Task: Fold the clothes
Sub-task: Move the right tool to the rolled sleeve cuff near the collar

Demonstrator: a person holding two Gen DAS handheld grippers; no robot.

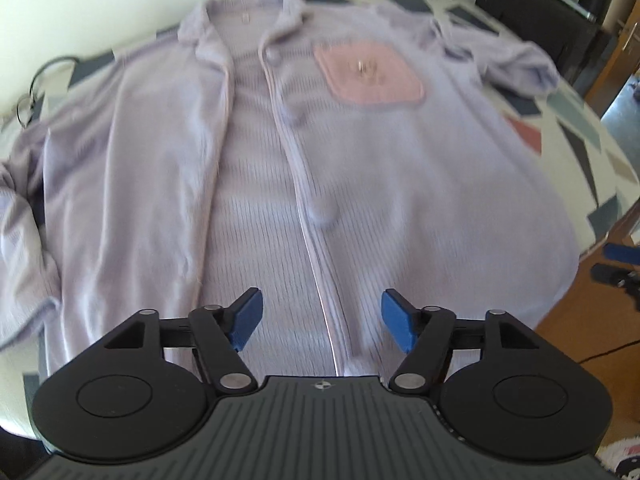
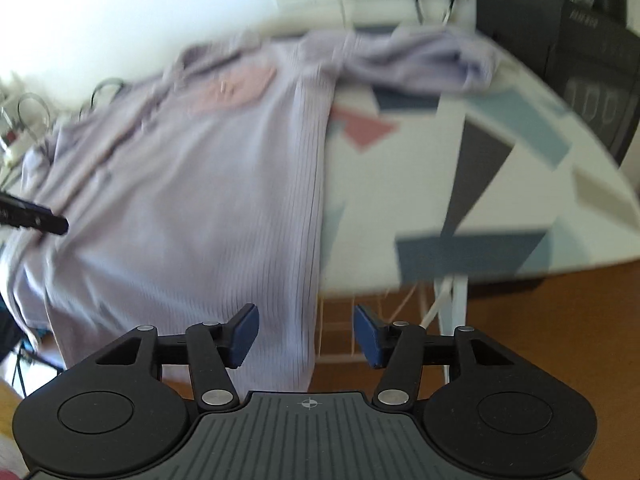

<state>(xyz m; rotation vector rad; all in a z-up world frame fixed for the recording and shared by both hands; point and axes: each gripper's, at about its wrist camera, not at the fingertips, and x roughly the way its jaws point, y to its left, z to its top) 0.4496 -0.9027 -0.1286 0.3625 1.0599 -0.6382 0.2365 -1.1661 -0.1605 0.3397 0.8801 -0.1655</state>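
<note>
So far you have only the lilac shirt (image 1: 248, 168) spread flat, unfolded, ahead of your left gripper (image 1: 322, 320) and right gripper (image 2: 306, 334), both apart and empty, every fold remaining.

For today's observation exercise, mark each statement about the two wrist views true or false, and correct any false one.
1. The lilac shirt lies spread on the table. True.
2. The pocket patch is green. False: it is pink.
3. The left gripper is clamped on the hem. False: its jaws stand open, with nothing held.
4. The right gripper holds nothing. True.
5. The tablecloth is plain white. False: it has coloured geometric shapes.
</note>
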